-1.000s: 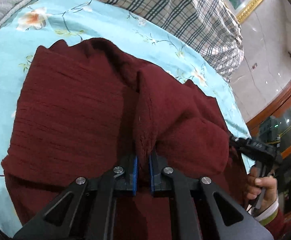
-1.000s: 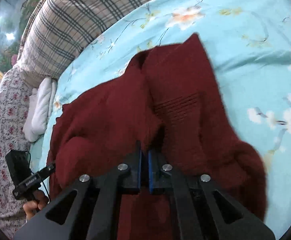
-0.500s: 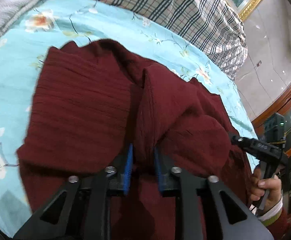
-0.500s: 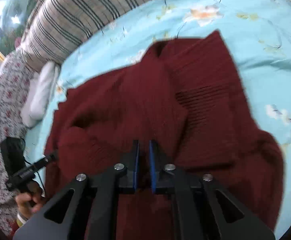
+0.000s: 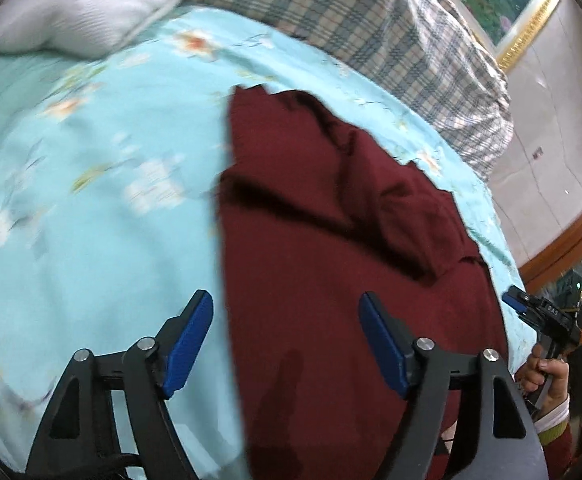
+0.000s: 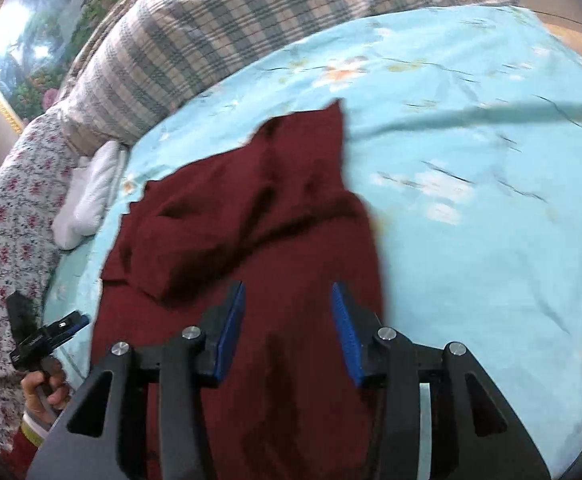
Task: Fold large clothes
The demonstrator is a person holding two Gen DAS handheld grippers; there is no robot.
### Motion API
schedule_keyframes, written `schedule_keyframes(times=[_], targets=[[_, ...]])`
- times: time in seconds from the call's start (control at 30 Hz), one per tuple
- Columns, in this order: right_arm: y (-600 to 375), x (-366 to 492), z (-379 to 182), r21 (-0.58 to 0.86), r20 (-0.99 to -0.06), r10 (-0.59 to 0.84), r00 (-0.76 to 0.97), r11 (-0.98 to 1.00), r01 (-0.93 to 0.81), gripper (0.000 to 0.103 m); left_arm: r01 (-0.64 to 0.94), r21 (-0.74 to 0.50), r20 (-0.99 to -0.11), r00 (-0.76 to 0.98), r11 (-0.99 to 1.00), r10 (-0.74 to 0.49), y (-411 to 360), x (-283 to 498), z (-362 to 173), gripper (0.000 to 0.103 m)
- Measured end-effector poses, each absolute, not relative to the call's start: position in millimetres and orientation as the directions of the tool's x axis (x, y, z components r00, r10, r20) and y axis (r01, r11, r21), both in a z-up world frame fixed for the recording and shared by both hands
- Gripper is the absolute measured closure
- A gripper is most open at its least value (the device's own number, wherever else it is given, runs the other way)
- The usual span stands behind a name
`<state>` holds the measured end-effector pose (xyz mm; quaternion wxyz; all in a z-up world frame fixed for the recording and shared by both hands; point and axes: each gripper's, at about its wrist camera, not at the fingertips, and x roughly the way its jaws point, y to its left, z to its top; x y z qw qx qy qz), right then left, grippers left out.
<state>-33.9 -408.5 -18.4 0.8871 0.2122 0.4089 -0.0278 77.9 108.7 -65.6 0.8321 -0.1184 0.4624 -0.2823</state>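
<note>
A dark red knitted garment (image 5: 331,240) lies on the light blue floral bed sheet (image 5: 91,184), with a flap folded across its upper part. My left gripper (image 5: 287,316) is open and empty, hovering above the garment's left edge. In the right wrist view the same garment (image 6: 251,232) lies spread on the sheet (image 6: 471,208). My right gripper (image 6: 289,312) is open and empty above the garment's right part. The right gripper also shows at the left wrist view's right edge (image 5: 539,314), and the left gripper at the right wrist view's left edge (image 6: 47,332).
A plaid pillow (image 5: 351,12) lies along the head of the bed. A white folded cloth (image 5: 79,4) sits at the far left, also seen in the right wrist view (image 6: 91,192). A floral quilt (image 6: 7,216) lies beside the bed. A wall and wooden frame (image 5: 563,232) stand at right.
Both grippers opened and let go of the red garment. The raised folds dropped flat onto the garment. Both grippers pulled apart toward the garment's sides; the views are motion-blurred.
</note>
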Motion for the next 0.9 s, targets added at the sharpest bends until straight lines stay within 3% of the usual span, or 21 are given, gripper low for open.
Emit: schedule_keyframes(times=[0.17, 0.57, 0.77, 0.87, 0.9], targets=[[-431, -67, -36, 0.384, -0.757, 0.137, 0.638, 0.884, 0.266, 0.057, 0.325, -0.535, -0.691, 0.363, 0.780, -0.625, 145, 49, -87, 0.021], [-405, -123, -70, 0.657, -0.601, 0.575, 0.555, 0.751, -0.065, 0.057, 0.451, -0.716, -0.521, 0.163, 0.533, -0.838, 139, -23, -111, 0.021], [-408, -128, -83, 0.727, -0.512, 0.648, 0.564, 0.677, -0.117, 0.058, 0.471, -0.732, -0.520, 0.080, 0.492, -0.850, 134, -33, -121, 0.042], [-397, -125, -85, 0.702, -0.540, 0.637, 0.550, 0.701, -0.124, 0.067, 0.480, -0.721, -0.535, 0.072, 0.499, -0.842, 129, -30, -120, 0.058], [-393, -124, -87, 0.669, -0.580, 0.615, 0.534, 0.734, -0.118, 0.078, 0.485, -0.714, -0.545, 0.070, 0.506, -0.836, 127, -29, -120, 0.067]])
